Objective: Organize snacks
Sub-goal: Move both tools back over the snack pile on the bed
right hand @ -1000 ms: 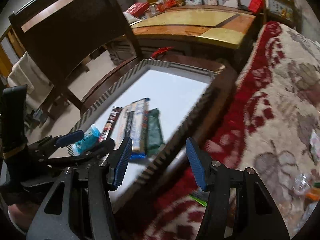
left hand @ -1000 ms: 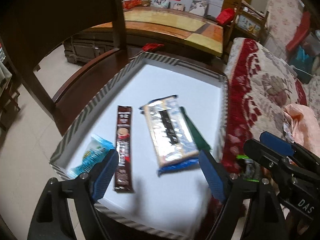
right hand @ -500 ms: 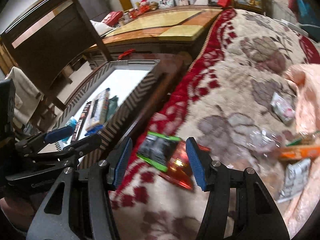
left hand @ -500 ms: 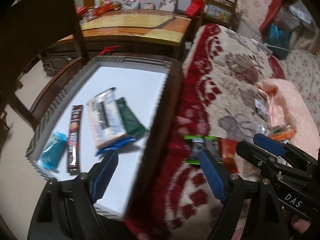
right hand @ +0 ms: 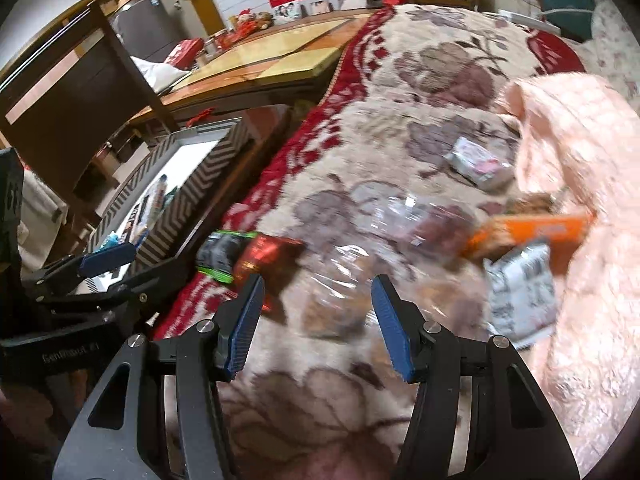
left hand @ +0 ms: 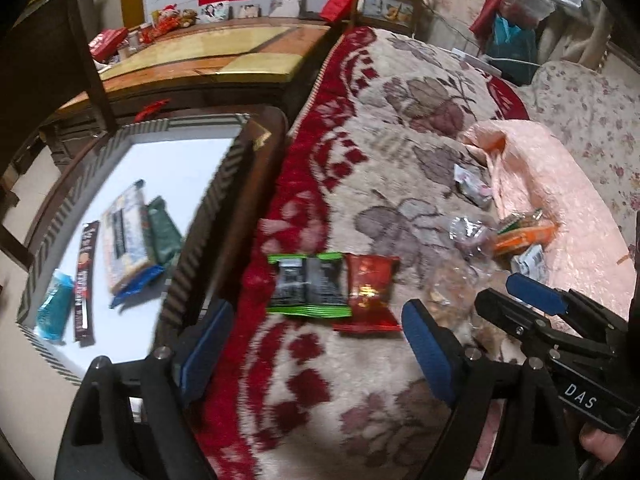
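Left gripper: I hold it released above the green-edged black snack packet.
Right gripper: fingers released over a clear plastic bag.
Red foil packet: touching the black one.

The left tool has a matte black frame with triangular cut-outs, silver screws at its joints and two blue ribbed pads. The right tool is built alike, with blue pads. White lettering "DAS" marks one black body; bare skin shows beside it.
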The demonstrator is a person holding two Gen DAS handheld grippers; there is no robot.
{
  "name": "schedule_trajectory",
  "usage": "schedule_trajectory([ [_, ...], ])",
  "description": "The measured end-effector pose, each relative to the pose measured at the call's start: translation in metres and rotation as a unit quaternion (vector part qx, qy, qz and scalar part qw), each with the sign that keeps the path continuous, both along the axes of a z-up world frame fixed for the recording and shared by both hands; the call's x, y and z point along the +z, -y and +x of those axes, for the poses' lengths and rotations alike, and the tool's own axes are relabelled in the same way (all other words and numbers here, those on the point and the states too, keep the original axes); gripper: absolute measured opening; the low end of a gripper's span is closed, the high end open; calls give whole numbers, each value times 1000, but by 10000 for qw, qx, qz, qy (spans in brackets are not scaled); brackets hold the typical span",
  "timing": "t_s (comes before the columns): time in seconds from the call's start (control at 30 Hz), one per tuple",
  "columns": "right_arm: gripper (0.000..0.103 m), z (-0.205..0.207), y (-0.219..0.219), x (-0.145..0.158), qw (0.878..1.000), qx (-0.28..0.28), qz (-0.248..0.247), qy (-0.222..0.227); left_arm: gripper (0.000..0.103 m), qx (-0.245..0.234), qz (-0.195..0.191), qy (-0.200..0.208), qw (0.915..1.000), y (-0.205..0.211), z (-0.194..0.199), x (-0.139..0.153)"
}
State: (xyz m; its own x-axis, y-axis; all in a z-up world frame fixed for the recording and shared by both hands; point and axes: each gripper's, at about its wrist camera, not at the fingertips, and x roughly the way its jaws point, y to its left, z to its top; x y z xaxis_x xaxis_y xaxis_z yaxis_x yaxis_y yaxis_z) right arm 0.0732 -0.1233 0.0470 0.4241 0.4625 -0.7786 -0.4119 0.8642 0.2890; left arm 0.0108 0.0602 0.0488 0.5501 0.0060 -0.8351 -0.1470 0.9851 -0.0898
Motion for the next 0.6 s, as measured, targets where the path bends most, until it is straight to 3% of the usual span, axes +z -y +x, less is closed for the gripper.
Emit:
schedule_trajectory([
  [0.47, 56, 2, 43, -21, 9994, -283, 61, -178, 89, -319, -675, -401, 9964, 2, 21, -25],
  [0.6, 56, 0, 44, -22, 9994, -268, 101, -208, 89, -280, -642, -380, 9968, -10, 23, -26],
])
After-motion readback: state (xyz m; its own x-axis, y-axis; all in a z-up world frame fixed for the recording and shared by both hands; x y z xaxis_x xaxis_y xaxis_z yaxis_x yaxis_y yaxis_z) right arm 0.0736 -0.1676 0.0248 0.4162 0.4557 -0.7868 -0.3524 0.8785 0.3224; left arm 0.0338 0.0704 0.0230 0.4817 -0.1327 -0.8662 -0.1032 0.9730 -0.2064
